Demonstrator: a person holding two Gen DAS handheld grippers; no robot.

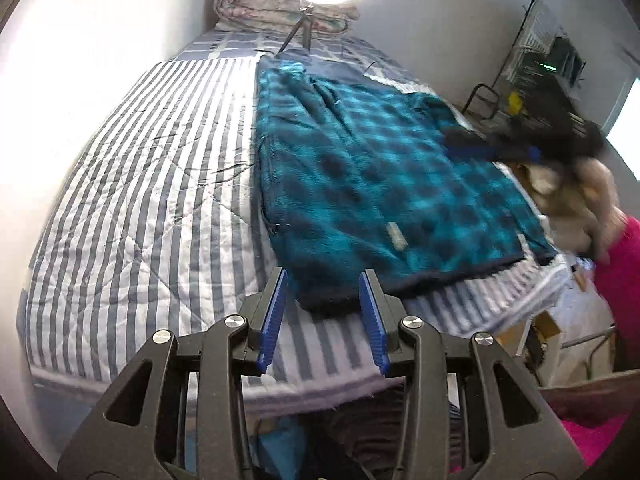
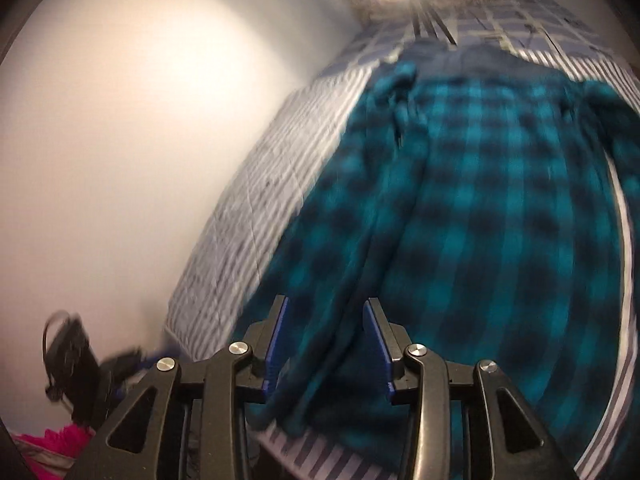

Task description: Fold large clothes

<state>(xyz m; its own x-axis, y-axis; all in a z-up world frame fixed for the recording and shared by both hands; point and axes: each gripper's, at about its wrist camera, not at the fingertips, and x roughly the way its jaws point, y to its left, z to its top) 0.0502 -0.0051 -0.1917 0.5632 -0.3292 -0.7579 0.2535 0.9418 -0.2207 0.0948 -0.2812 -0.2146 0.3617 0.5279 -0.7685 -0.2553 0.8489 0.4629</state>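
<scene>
We had the teal plaid fleece jacket (image 1: 384, 184) partly folded on the bed (image 1: 132, 184) ahead; left gripper (image 1: 323, 294) and right gripper (image 2: 326, 322) stood open, empty; further folds remained.

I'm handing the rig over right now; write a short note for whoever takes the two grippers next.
Left gripper: open, empty, above the hem of the teal-and-black plaid fleece jacket.
Right gripper: open; view blurred, jacket below it, nothing pinched.
Jacket lies on the grey-and-white striped quilt, its left side apparently folded inward.
Left to do: fold the other side in, then fold it shorter.
</scene>
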